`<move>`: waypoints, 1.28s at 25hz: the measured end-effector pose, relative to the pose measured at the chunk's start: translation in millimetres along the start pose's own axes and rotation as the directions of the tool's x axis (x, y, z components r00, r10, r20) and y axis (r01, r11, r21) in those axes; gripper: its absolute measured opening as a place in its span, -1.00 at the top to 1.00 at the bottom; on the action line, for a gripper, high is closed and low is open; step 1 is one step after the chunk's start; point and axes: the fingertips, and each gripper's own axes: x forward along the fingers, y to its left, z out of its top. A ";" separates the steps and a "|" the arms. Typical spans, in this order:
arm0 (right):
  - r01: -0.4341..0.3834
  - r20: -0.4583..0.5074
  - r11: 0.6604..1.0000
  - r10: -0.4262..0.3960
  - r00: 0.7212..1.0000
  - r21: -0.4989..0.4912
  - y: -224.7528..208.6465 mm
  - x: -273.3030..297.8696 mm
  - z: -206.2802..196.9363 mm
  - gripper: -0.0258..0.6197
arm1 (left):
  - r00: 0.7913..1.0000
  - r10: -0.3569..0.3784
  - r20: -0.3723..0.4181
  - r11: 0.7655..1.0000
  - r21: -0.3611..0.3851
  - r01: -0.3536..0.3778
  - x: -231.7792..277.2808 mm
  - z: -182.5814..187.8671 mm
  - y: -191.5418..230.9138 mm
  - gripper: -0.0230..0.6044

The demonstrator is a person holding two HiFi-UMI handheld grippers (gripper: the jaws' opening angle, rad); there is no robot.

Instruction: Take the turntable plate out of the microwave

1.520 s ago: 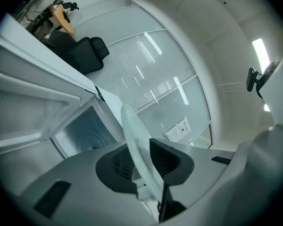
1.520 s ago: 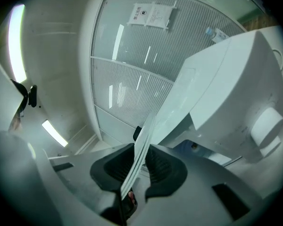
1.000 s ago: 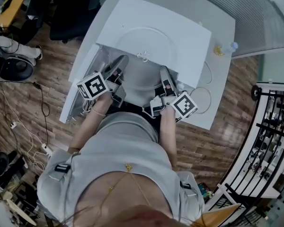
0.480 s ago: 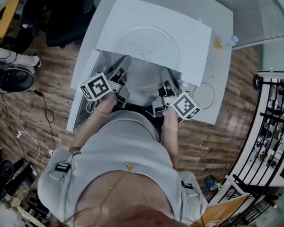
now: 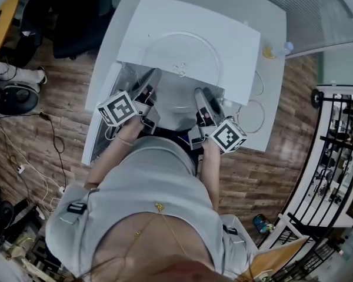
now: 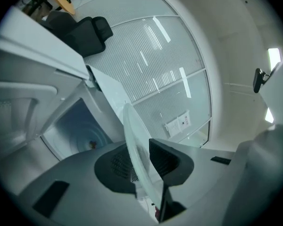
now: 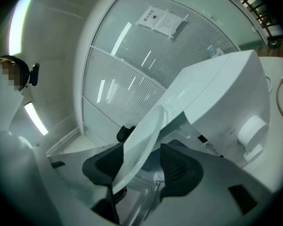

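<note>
We're pulling turntable plate point(image 6: 133, 145) from microwave point(image 5: 188, 34). Left hand-held gripper point(image 6: 142, 160) clenching rim. Right hand-held gripper point(image 7: 144, 166) jaws just been opening, rim loose between them. Next, likely re-clamping right.

One microwave point(image 5: 188, 34), one turntable plate point(image 5: 176, 101), two grippers: left gripper point(image 6: 141, 161) and right gripper point(image 7: 141, 164).
</note>
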 end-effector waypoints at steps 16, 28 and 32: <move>-0.040 -0.089 0.985 0.025 0.996 -0.167 15.6 -8.9 -15.2 0.19 | 0.999 -0.028 -0.036 0.972 0.232 0.036 -10.9 5.8 -8.8 0.05; -0.078 -0.161 0.967 0.039 0.986 -0.241 18.9 -24.7 -29.4 0.11 | 0.990 0.023 -0.140 0.878 0.477 0.047 -45.9 -10.3 -14.8 -0.08; -0.114 -0.213 0.958 0.058 0.975 -0.262 26.5 -28.4 -38.8 0.10 | 0.978 0.021 -0.207 0.844 0.527 0.094 -57.4 -18.8 -21.0 -0.08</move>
